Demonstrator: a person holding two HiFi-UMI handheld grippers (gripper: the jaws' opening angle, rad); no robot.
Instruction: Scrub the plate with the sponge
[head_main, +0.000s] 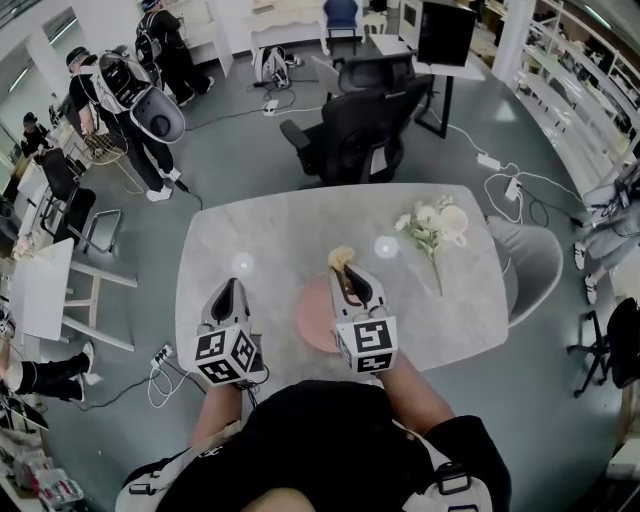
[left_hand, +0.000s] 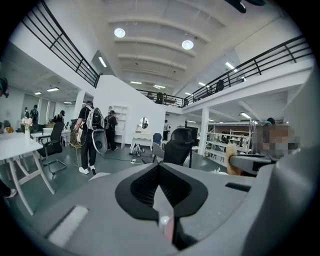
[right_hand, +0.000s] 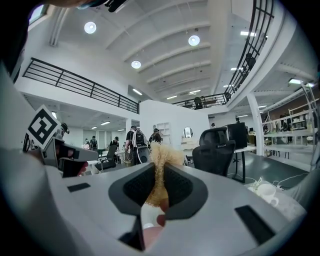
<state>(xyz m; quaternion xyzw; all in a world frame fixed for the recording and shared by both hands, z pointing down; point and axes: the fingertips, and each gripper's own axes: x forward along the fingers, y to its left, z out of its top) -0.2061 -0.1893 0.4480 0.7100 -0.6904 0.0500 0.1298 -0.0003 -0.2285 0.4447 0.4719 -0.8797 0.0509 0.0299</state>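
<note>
Nearest to us are the two grippers, each held in one hand over the near edge of the grey marble table (head_main: 280, 225). The left gripper (head_main: 231, 287) has its jaws pressed together at the tips, and in the left gripper view (left_hand: 159, 167) we find nothing between them. It stays beside the plate and does not touch it.

The right gripper (head_main: 345, 270) is clenched on the sponge (head_main: 341, 257). In the right gripper view (right_hand: 159, 165) the yellowish fluffy sponge (right_hand: 161, 152) sits between both dark pads and rises a little over their tips.

The pink plate (head_main: 312, 320) lies flat on the table under the right gripper, which covers a part of it. From the head view the sponge appears just past the far rim of the plate. We cannot tell if it touches the plate.

Farther on the table, to the right, lie a bunch of pale flowers (head_main: 425, 228) and a light cup (head_main: 453, 222) just beside it. Behind the table stands a black office chair (head_main: 355, 125), and far at the left some people (head_main: 130, 90) stand on the grey floor.
</note>
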